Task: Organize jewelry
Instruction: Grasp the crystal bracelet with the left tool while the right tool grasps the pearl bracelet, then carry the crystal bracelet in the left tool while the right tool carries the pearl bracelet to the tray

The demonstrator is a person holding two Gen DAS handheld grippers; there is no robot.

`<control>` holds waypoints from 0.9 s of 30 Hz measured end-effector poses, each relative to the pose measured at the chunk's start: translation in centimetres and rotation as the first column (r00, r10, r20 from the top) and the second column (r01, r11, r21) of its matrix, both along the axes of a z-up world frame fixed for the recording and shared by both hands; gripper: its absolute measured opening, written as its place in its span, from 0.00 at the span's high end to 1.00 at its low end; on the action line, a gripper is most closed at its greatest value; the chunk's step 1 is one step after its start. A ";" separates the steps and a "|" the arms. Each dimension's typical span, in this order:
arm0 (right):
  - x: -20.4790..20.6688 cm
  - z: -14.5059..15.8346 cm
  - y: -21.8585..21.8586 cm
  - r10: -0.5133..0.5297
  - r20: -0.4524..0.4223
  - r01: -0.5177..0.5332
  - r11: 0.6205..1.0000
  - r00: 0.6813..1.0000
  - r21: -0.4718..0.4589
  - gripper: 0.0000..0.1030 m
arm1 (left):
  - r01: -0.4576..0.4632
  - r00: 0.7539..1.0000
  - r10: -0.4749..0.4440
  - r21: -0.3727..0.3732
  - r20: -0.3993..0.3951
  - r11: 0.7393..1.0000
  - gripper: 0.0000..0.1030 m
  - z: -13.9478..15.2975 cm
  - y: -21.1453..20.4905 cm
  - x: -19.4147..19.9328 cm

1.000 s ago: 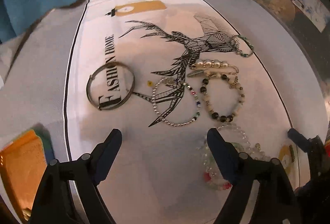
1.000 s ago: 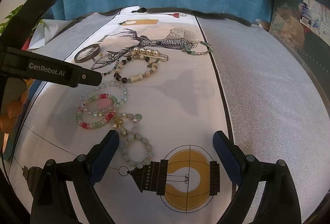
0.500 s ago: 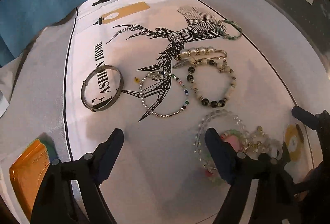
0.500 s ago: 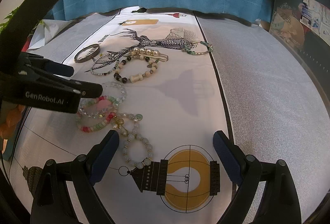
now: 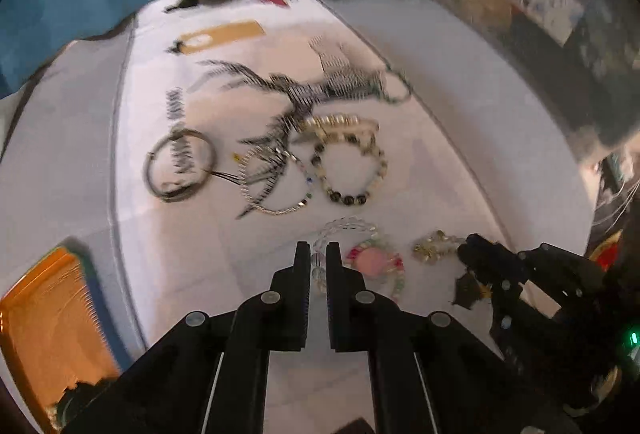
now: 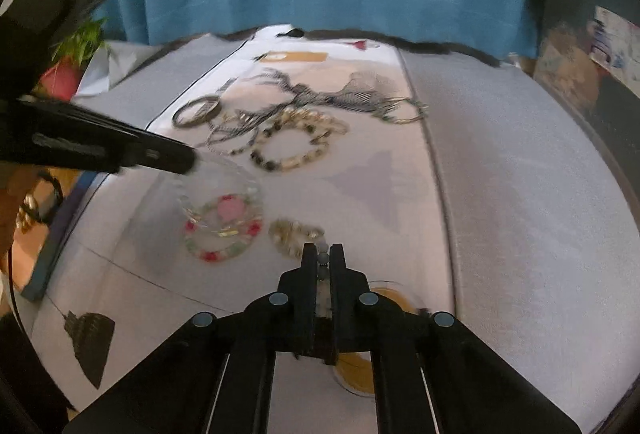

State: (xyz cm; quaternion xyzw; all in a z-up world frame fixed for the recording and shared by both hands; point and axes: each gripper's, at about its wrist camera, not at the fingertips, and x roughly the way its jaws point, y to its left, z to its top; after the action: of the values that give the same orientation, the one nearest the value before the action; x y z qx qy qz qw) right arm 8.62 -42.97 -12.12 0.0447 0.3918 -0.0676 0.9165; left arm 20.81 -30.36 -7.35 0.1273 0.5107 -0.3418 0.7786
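Through the left wrist camera I see my left gripper [image 5: 318, 254] clenched on the clear bracelet [image 5: 344, 230], lying on the printed cloth [image 5: 192, 254] beside a pink bracelet [image 5: 378, 262]; through the right one, my right gripper [image 6: 323, 254] clamps the pale bead bracelet [image 6: 323, 258] near the cloth's yellow print [image 6: 356, 374]

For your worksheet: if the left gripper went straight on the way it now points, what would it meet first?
Probably the clear bead bracelet itself: the left gripper is shut on its near side, and the loop's far arc lies just ahead. Beyond that comes bare printed cloth. Blur leaves the depth uncertain.
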 end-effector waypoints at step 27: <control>-14.0 11.0 9.4 0.023 0.142 -0.018 0.999 0.990 -0.038 0.94 | -0.190 0.972 0.210 -0.173 0.109 0.967 0.95 12.0 18.4 -15.7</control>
State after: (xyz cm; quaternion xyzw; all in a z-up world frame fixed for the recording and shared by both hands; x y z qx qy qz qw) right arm -5.35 -33.61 -1.15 0.0284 0.3246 -0.0620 0.9434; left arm 5.12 -11.94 4.62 0.0330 0.4414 -0.2930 0.8475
